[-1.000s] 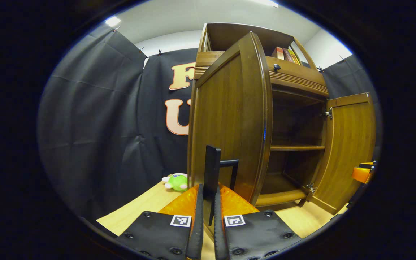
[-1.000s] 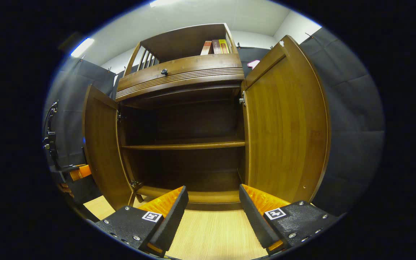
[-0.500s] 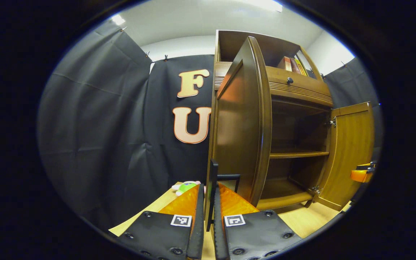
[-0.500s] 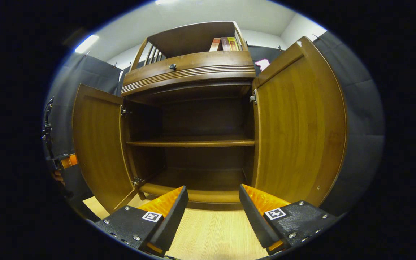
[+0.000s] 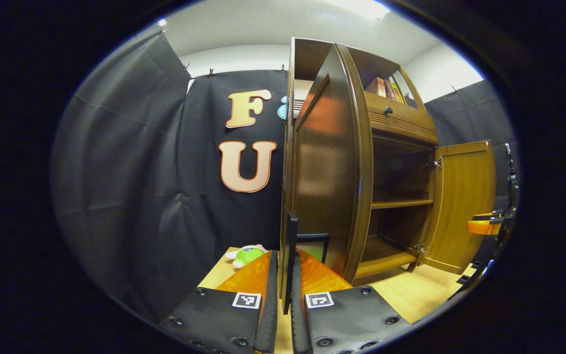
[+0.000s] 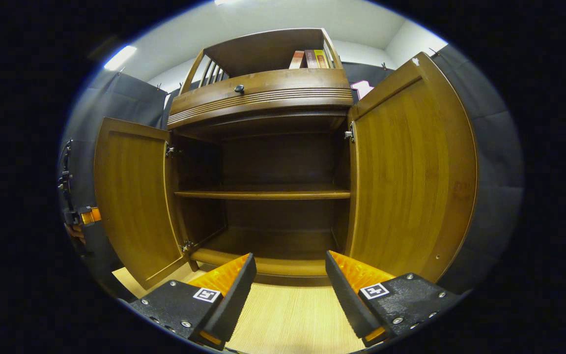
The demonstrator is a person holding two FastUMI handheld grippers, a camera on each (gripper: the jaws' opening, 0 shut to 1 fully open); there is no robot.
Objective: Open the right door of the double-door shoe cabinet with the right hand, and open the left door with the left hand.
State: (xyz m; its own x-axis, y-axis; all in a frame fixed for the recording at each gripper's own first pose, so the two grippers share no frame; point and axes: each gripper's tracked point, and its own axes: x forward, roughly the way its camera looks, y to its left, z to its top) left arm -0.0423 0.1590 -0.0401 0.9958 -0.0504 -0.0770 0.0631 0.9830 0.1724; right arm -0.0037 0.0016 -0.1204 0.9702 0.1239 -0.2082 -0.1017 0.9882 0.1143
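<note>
Over the last second, the brown wooden left door (image 6: 133,196) of the shoe cabinet has swung wider: in the right gripper view its inner face was narrow and foreshortened, and now it reads broad, at 9 o'clock. In the left gripper view the same door (image 5: 325,167) has turned from a wide panel to nearly edge-on. The small green plush toy (image 5: 245,255) on the light wooden floor (image 5: 410,295) has shifted toward 6 o'clock, close beside the left gripper (image 5: 283,280).

Brown wood-grain shoe cabinet (image 6: 263,162), pale wood floor (image 6: 288,319), green plush toy (image 5: 246,255).
</note>
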